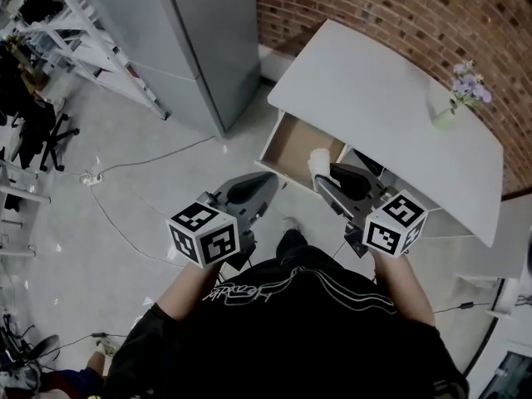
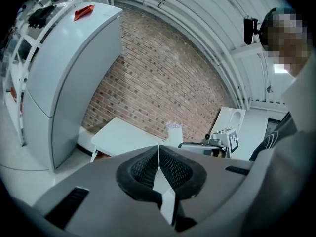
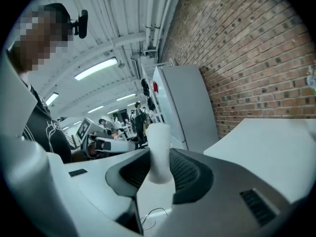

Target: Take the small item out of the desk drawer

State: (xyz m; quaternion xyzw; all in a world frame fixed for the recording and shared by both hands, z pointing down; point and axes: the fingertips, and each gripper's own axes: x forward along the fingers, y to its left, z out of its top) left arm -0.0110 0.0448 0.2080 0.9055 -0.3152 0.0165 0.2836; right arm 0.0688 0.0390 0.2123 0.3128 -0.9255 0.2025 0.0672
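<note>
A small white cylinder [image 3: 159, 152] is clamped upright between the pads of my right gripper [image 3: 159, 171]; in the head view the white cylinder [image 1: 318, 164] sits at that right gripper's [image 1: 326, 177] tip, above the open drawer [image 1: 301, 145] of the white desk [image 1: 374, 98]. The drawer's brown inside looks bare. My left gripper [image 1: 264, 183] hovers just left of the drawer's front with nothing in it. In the left gripper view the left gripper [image 2: 159, 158] has its black pads [image 2: 174, 168] pressed together.
A small vase with purple flowers [image 1: 461, 94] stands on the desk's far right. A tall grey cabinet [image 1: 179, 44] rises left of the desk, a brick wall [image 1: 399, 11] behind. Cables [image 1: 125, 223] trail over the floor; metal shelving [image 1: 75, 32] lines the left.
</note>
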